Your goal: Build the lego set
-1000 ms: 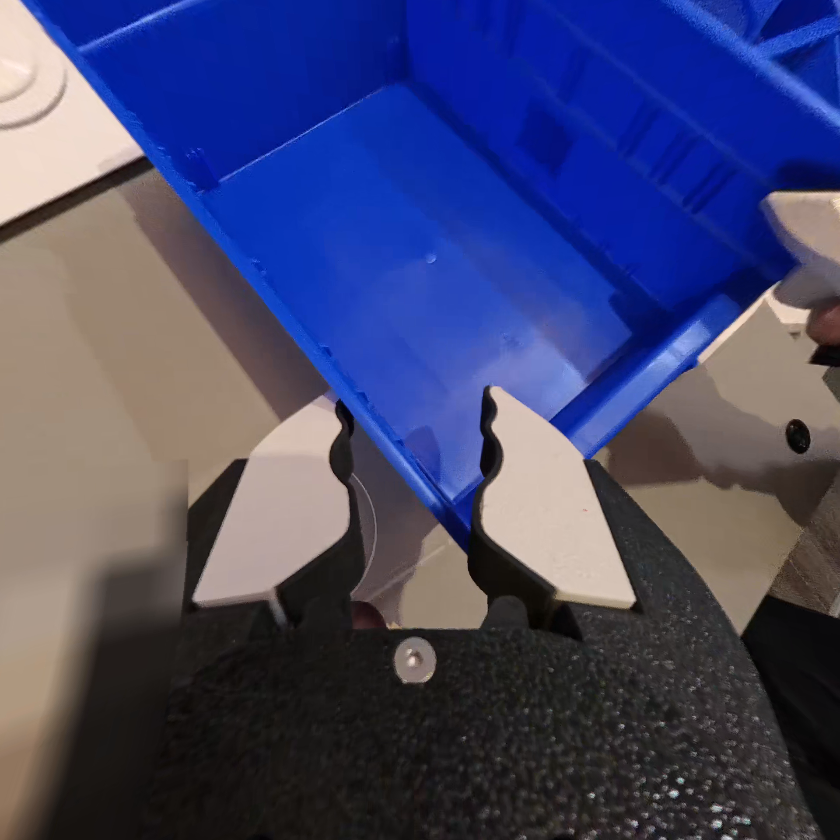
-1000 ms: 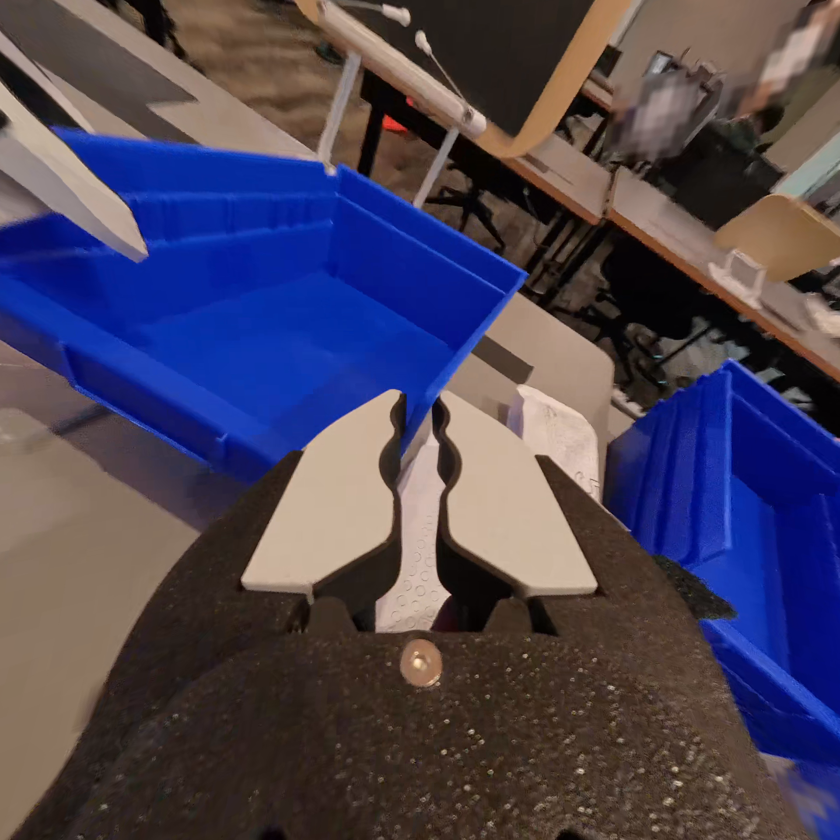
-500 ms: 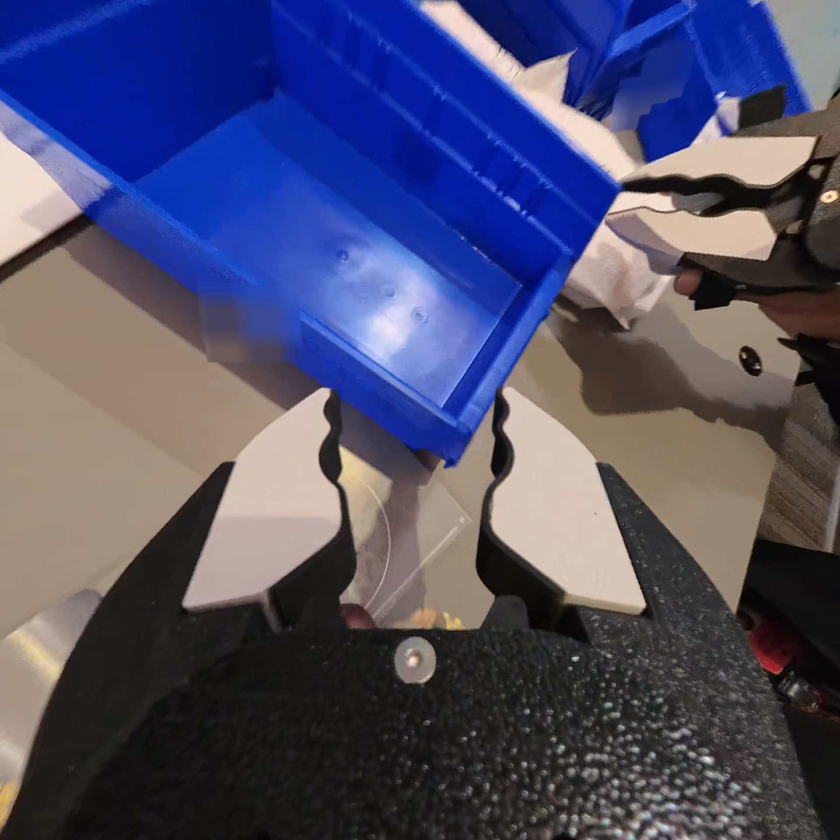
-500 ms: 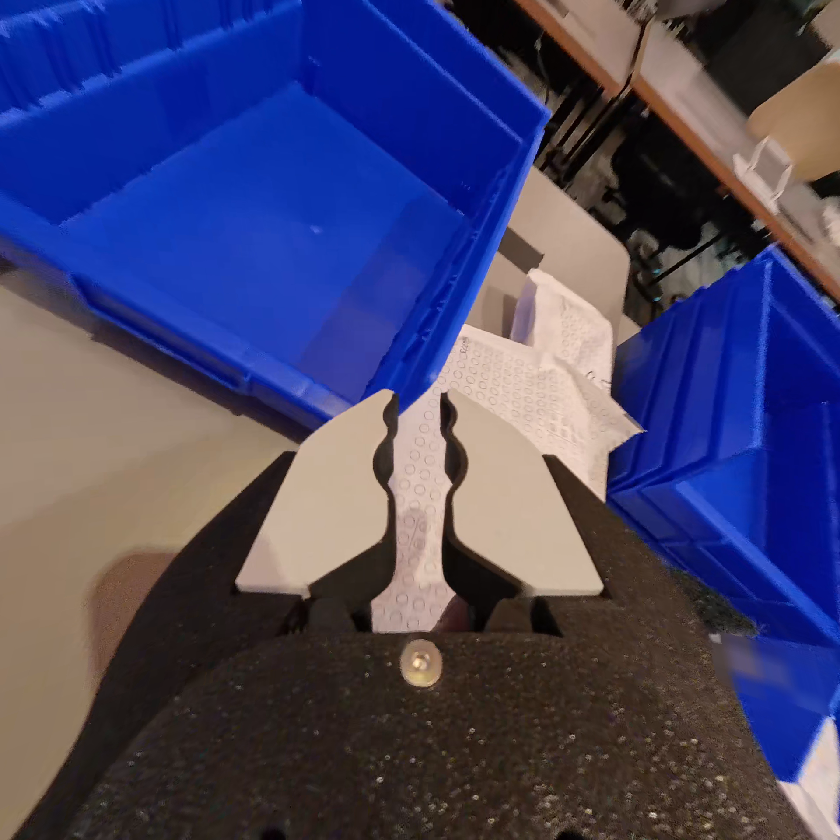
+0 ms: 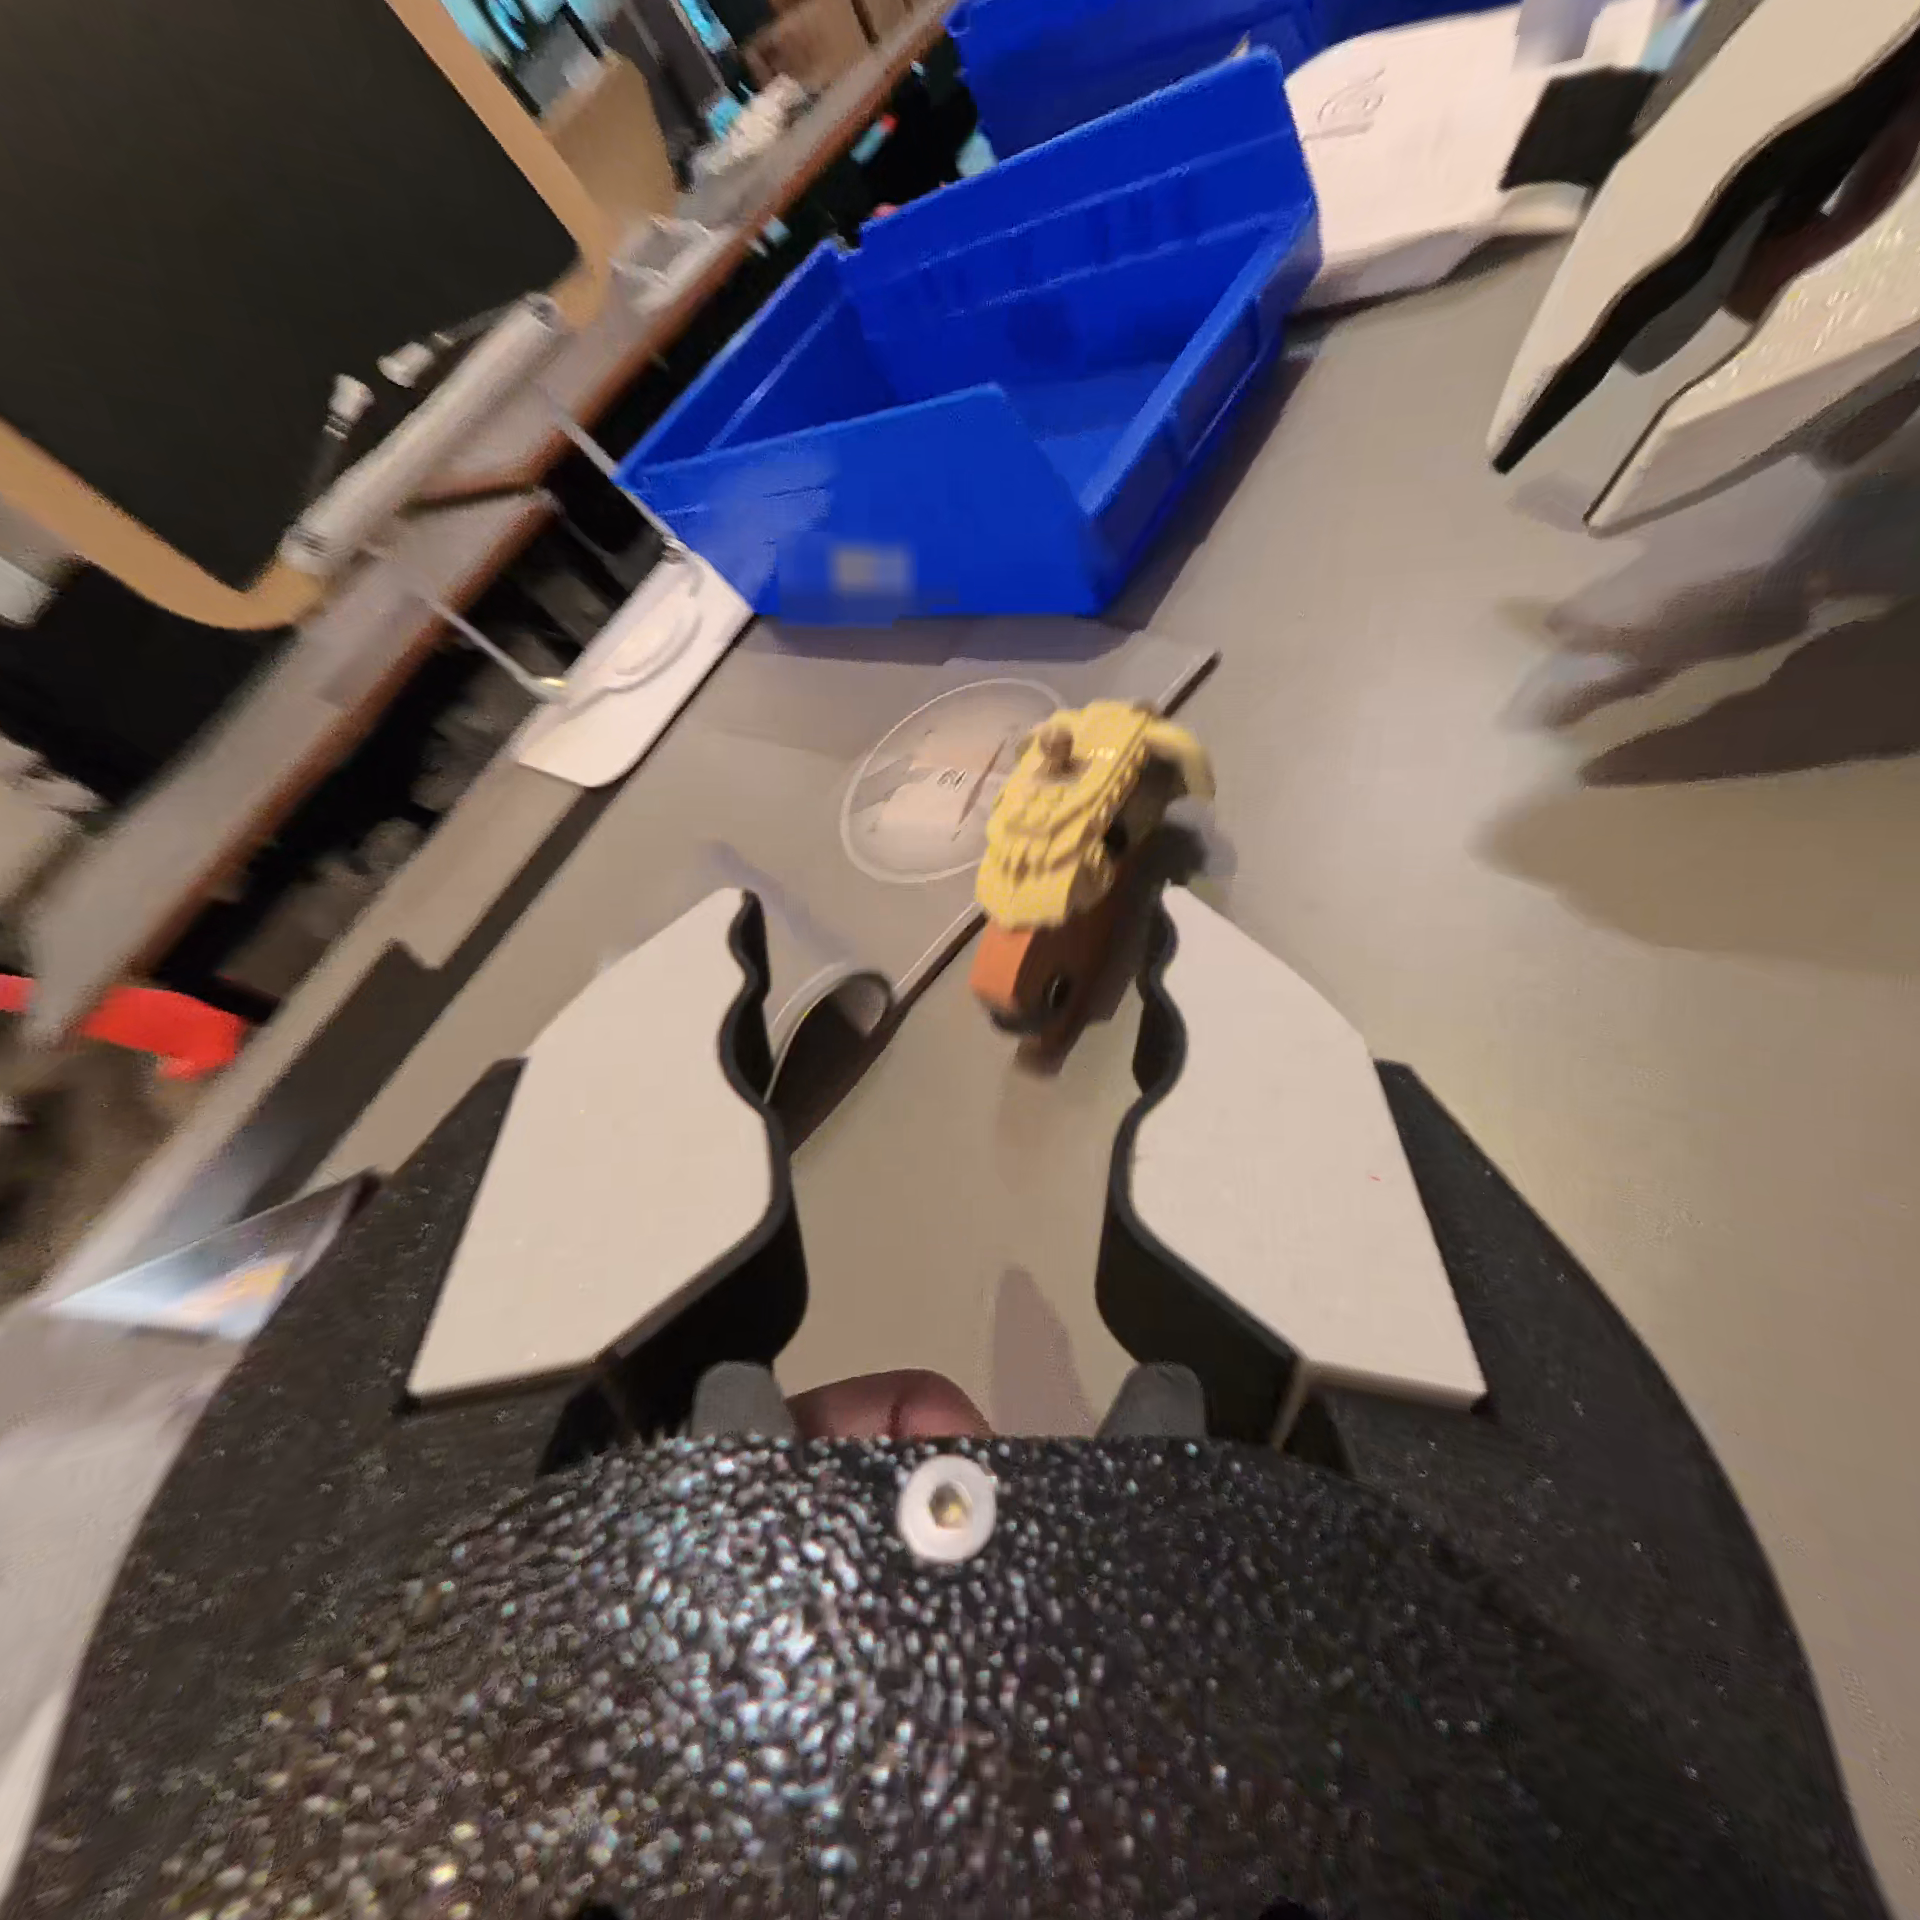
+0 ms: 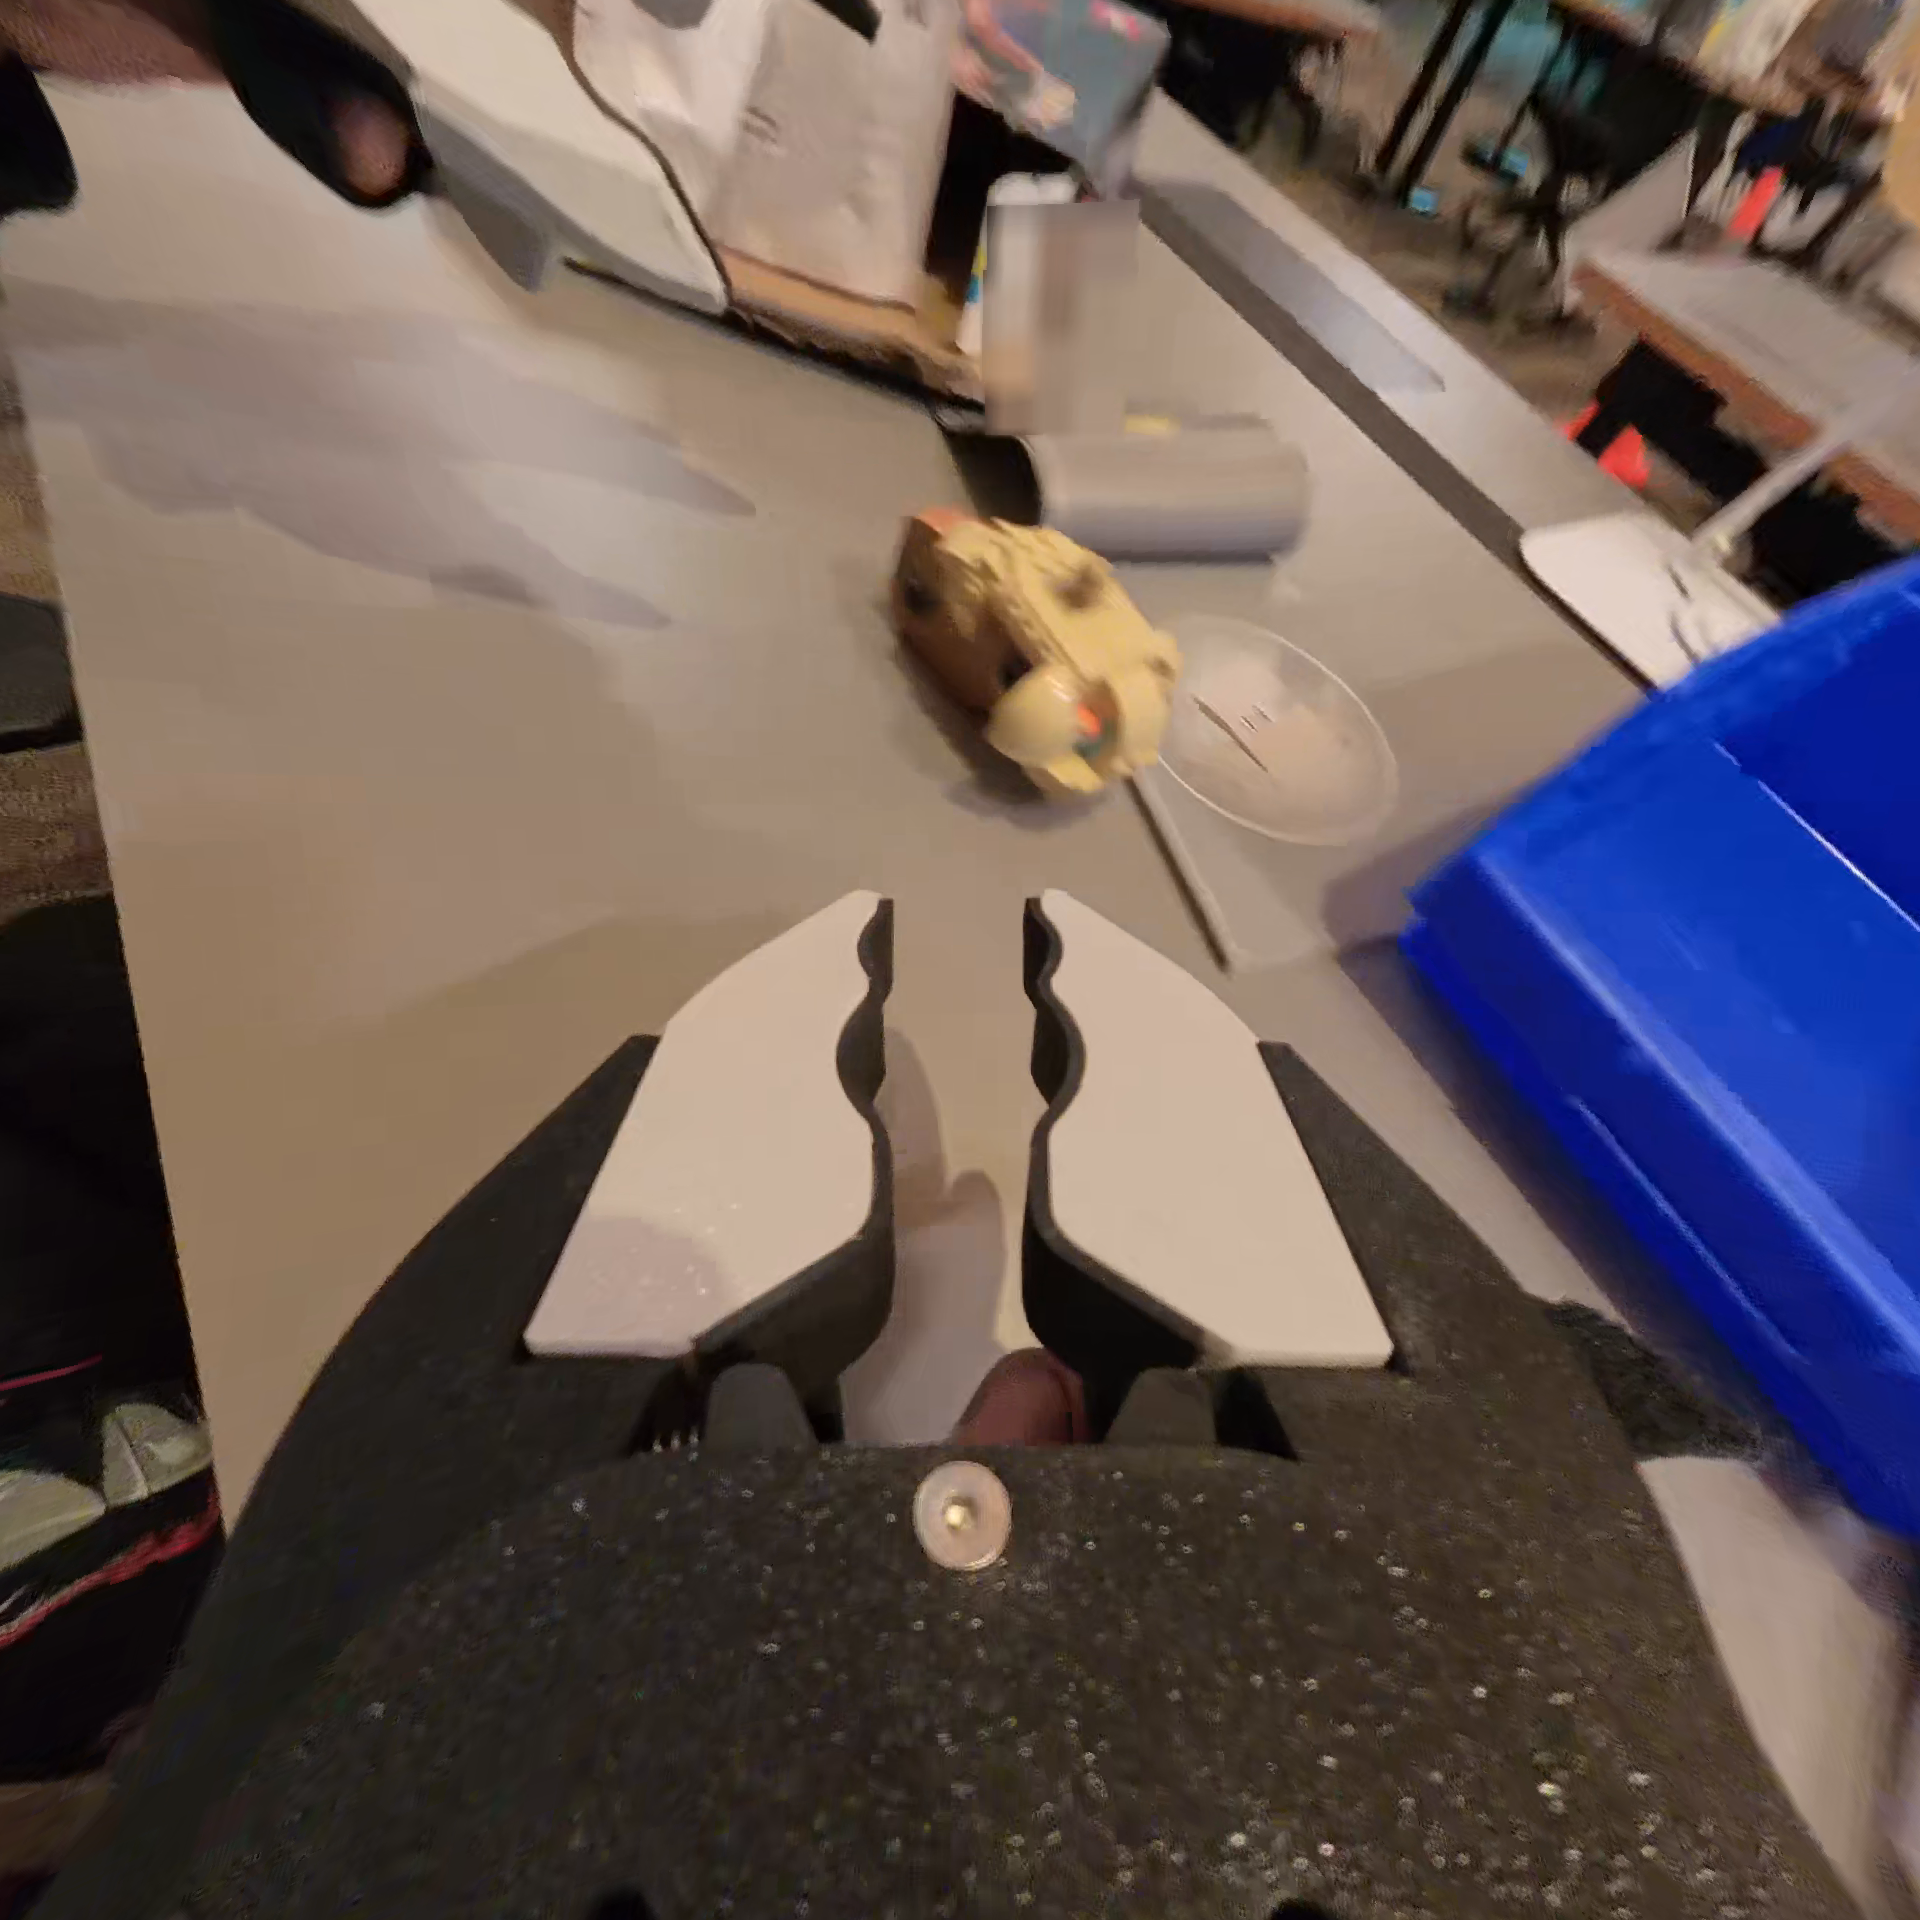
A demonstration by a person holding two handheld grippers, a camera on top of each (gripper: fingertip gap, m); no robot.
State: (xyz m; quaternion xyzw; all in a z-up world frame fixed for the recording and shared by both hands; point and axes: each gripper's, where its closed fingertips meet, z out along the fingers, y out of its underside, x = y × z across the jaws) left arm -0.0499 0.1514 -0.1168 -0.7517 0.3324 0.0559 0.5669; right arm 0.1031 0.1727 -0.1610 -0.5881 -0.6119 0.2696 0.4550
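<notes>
A small toy (image 5: 1081, 862) with a yellow top and a brown body lies on the grey table (image 5: 1455, 1091). My left gripper (image 5: 956, 914) is open and holds nothing; the toy lies just beyond its fingertips, close to the right-hand one, and neither pad presses on it. In the right wrist view the toy (image 6: 1029, 655) lies well ahead of my right gripper (image 6: 956, 914), which is open a little with only bare table between its pads. The right gripper also shows in the left wrist view (image 5: 1662, 312) at the upper right.
A blue bin (image 5: 987, 416) stands behind the toy and shows at the right of the right wrist view (image 6: 1714, 987). A clear round disc (image 6: 1278, 727) and a thin stick (image 6: 1184, 862) lie beside the toy. A grey roll (image 6: 1174, 499) lies behind it. A white padded envelope (image 5: 1403, 135) lies behind the bin.
Both grippers have drawn back from the blue bin's corners and swung over the table toward the toy. Both pairs of jaws have widened. The views are blurred by motion.
</notes>
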